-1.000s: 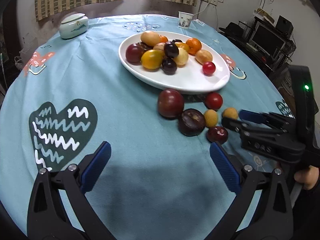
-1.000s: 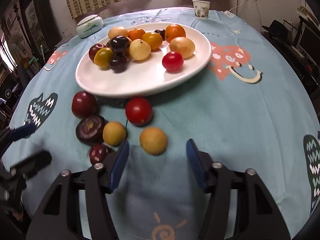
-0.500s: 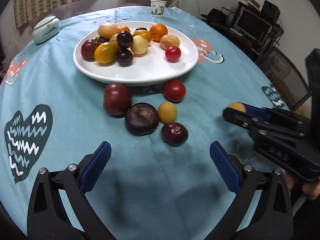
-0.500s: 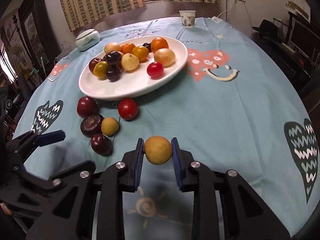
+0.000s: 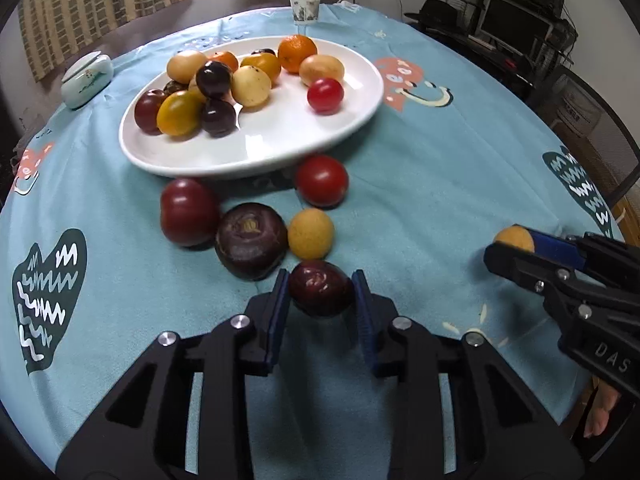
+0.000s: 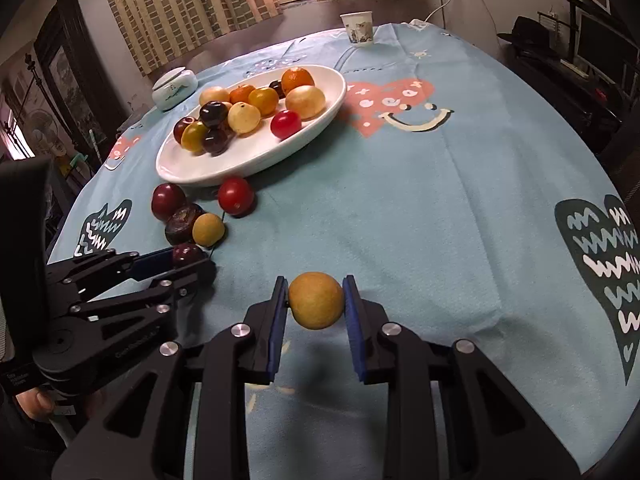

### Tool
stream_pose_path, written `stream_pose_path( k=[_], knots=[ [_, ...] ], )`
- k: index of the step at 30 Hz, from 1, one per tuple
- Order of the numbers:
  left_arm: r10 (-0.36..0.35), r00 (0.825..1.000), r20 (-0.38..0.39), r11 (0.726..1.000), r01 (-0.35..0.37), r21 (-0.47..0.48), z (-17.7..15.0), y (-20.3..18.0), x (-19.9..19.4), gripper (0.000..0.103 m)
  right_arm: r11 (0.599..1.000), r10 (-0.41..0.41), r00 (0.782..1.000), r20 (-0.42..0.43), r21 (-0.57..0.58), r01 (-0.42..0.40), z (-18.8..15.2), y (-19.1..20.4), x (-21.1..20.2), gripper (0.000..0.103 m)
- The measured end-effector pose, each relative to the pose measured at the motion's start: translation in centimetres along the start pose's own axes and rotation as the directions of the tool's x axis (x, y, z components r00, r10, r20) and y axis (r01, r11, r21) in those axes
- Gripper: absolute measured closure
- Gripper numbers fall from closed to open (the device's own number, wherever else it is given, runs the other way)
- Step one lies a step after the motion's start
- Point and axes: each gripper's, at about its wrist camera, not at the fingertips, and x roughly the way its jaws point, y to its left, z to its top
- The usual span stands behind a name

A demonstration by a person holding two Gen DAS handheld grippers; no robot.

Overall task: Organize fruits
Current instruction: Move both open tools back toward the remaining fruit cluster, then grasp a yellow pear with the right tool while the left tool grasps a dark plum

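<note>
A white plate holds several fruits: orange, yellow, dark purple and one red. On the blue cloth in front of it lie a red tomato, a dark red plum, a big purple fruit and a small yellow fruit. My left gripper is closing on a small dark red plum, and its blue pads touch both sides of it. My right gripper is shut on a round yellow fruit, held just off the cloth to the right of the loose fruits.
A paper cup stands behind the plate at the table's far edge. A lidded ceramic pot sits at the far left. Shelves with a monitor stand beyond the table's right edge. A hand holds the right gripper.
My left gripper moved up to the small dark red plum and closed from wide open onto it. My right gripper shut on the yellow fruit and carried it right, away from the others.
</note>
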Motion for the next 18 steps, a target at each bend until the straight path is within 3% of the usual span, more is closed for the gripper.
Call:
stream_pose_path(
  k=[8, 18],
  knots=[
    [-0.019, 0.999, 0.043, 1.0, 0.018, 0.018, -0.3, 0.2, -2.7, 0.072, 1.0, 0.003, 1.0, 0.001, -0.014, -0.003, 0.2, 0.9, -0.1, 0.075],
    [-0.044, 0.996, 0.083, 0.997, 0.049, -0.058, -0.8, 4.0, -4.7, 0.072, 0.999, -0.002, 1.0, -0.015, -0.053, 0.001, 0.8, 3.2, 0.4, 0.075]
  ],
)
